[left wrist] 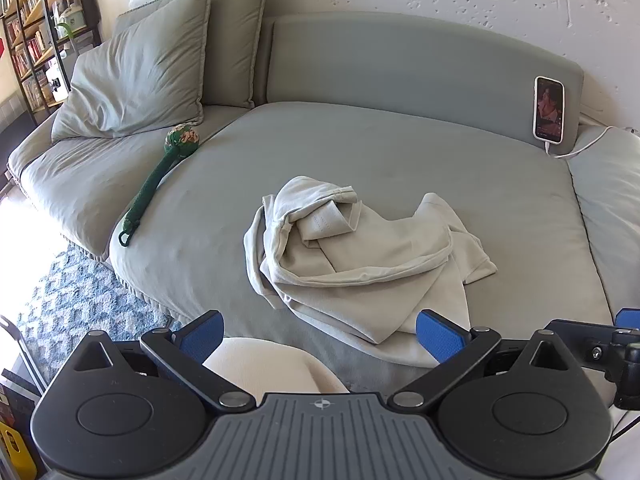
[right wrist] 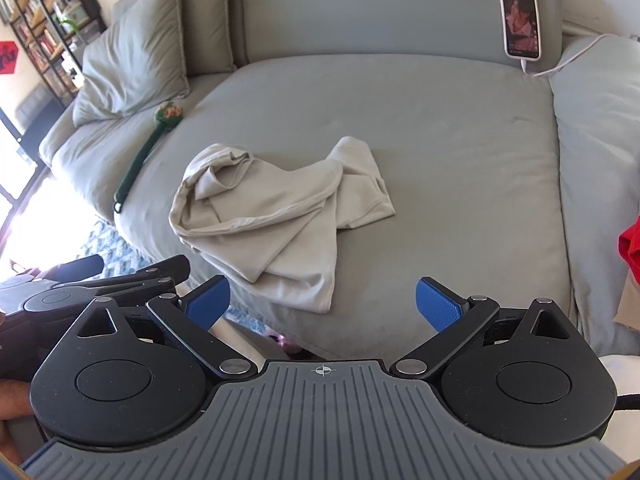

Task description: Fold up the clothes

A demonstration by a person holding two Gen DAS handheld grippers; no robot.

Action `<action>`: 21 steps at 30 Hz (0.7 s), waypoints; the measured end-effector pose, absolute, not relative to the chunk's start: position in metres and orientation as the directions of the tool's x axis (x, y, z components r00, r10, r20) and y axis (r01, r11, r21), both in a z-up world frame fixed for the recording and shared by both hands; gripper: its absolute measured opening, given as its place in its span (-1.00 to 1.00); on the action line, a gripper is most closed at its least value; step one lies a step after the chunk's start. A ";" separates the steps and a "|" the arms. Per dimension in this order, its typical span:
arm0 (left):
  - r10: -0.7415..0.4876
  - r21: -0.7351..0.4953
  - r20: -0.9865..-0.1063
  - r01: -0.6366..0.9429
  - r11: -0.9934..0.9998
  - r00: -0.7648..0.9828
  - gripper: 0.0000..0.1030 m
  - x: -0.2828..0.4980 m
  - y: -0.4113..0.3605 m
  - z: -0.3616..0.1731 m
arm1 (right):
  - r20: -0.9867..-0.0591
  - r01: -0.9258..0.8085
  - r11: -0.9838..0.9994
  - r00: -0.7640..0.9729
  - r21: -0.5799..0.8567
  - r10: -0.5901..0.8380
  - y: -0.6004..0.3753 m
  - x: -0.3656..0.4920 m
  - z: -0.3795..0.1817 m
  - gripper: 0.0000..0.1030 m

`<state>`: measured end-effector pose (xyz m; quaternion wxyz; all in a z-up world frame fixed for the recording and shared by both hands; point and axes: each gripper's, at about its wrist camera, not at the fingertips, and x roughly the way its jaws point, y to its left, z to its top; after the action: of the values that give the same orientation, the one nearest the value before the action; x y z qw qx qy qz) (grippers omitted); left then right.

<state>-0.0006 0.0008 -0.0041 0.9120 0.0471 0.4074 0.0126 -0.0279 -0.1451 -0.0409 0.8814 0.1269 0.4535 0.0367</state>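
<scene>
We hold both tools above the near edge of one grey-green sofa [left wrist: 400,152] – its wide seat carries everything here. Two matching cushions [left wrist: 160,64] lean at its far left corner. One pale beige garment [left wrist: 360,256] lies crumpled on the seat, nearer the front edge than the backrest, roughly midway between the left and right sides; a fold of it reaches almost to the front edge.

The left tool [left wrist: 320,334] has its two blue pads spread as wide as they go, with nothing between them and nothing touching them; the garment lies just beyond its right pad. The right tool [right wrist: 323,304] is likewise spread wide and empty, hanging short of the garment's near fold.

One green knitted stick with a round patterned head [left wrist: 160,172] lies along the seat's left edge – apart from the garment. One phone [left wrist: 549,109] stands against the backrest at the far right corner, its one white cable [left wrist: 580,148] trailing right.
</scene>
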 end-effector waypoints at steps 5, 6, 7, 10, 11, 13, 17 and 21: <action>0.061 0.093 -0.744 0.013 0.996 0.666 0.98 -0.001 0.002 -0.005 | -0.790 0.052 0.964 0.586 0.260 0.181 -0.146 -0.029 -0.041 0.93; 0.061 0.093 -0.744 0.013 0.996 0.666 0.98 -0.001 0.002 -0.005 | -0.790 0.053 0.964 0.585 0.260 0.181 -0.146 -0.029 -0.041 0.93; 0.060 0.093 -0.744 0.013 0.996 0.665 0.98 -0.001 0.002 -0.005 | -0.790 0.053 0.964 0.585 0.261 0.182 -0.146 -0.029 -0.041 0.93; 0.060 0.092 -0.745 0.013 0.996 0.665 0.98 -0.001 0.002 -0.005 | -0.791 0.054 0.963 0.584 0.263 0.183 -0.146 -0.029 -0.041 0.93; 0.060 0.093 -0.745 0.013 0.996 0.665 0.98 -0.002 0.002 -0.005 | -0.791 0.054 0.963 0.584 0.264 0.184 -0.146 -0.029 -0.041 0.93; 0.060 0.093 -0.745 0.013 0.996 0.664 0.98 -0.002 0.002 -0.005 | -0.791 0.054 0.963 0.583 0.264 0.184 -0.146 -0.028 -0.041 0.93; 0.058 0.090 -0.746 0.015 0.996 0.664 0.98 -0.002 0.003 -0.005 | -0.792 0.055 0.963 0.583 0.265 0.185 -0.146 -0.029 -0.042 0.93; 0.057 0.089 -0.746 0.014 0.996 0.664 0.98 -0.002 0.003 -0.005 | -0.792 0.056 0.963 0.583 0.265 0.184 -0.146 -0.029 -0.042 0.93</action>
<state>-0.0022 0.0033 -0.0051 0.9111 0.0434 0.4098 0.0116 -0.0293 -0.1462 -0.0418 0.8797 0.1317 0.4554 0.0361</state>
